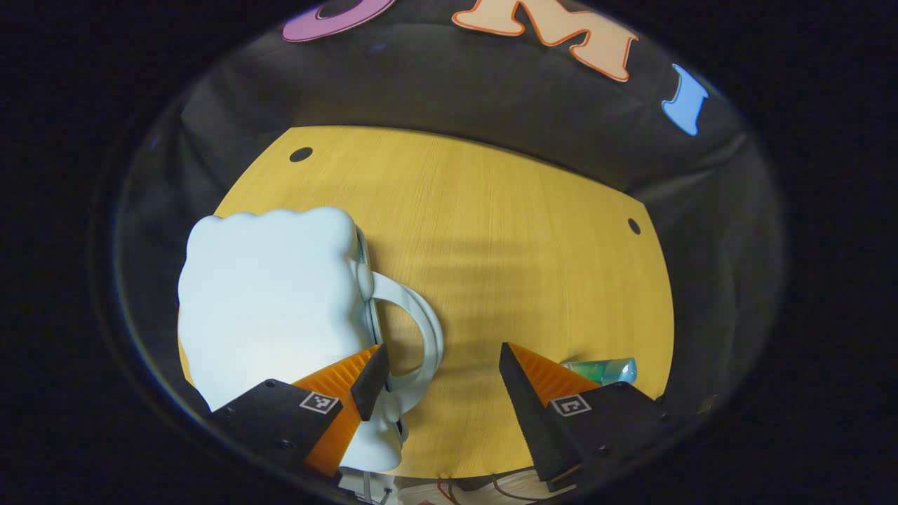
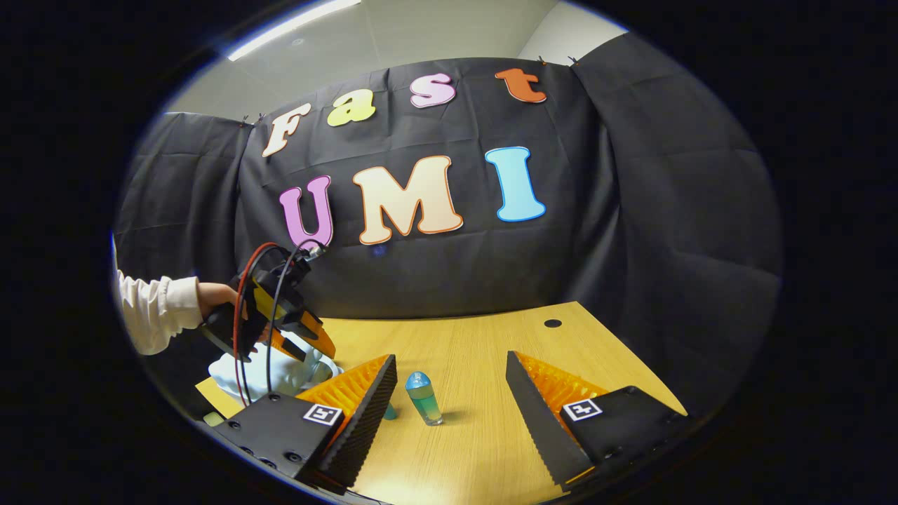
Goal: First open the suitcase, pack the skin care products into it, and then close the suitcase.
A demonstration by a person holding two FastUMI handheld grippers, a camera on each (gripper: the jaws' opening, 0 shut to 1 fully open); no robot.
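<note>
Evidently the opening step is in hand: the left gripper (image 1: 443, 372) hangs with its jaws wide over the pale blue suitcase (image 1: 270, 294), which lies shut on the yellow wood-grain counter (image 1: 519, 245), its looped handle (image 1: 421, 330) lying between the fingers. To do it well, I judge the fingers should close squarely on the handle or lid edge and lift in an arc about the hinge, not drag the light shell across the smooth top. The case looks like moulded plastic, rounded and ribbed at its far edge. From the right gripper view, the right gripper (image 2: 449, 393) is also spread wide and empty, facing a small translucent bottle (image 2: 424, 398) with a domed blue cap, standing upright near the suitcase (image 2: 270, 372); smooth and slim, it may tip easily
</note>
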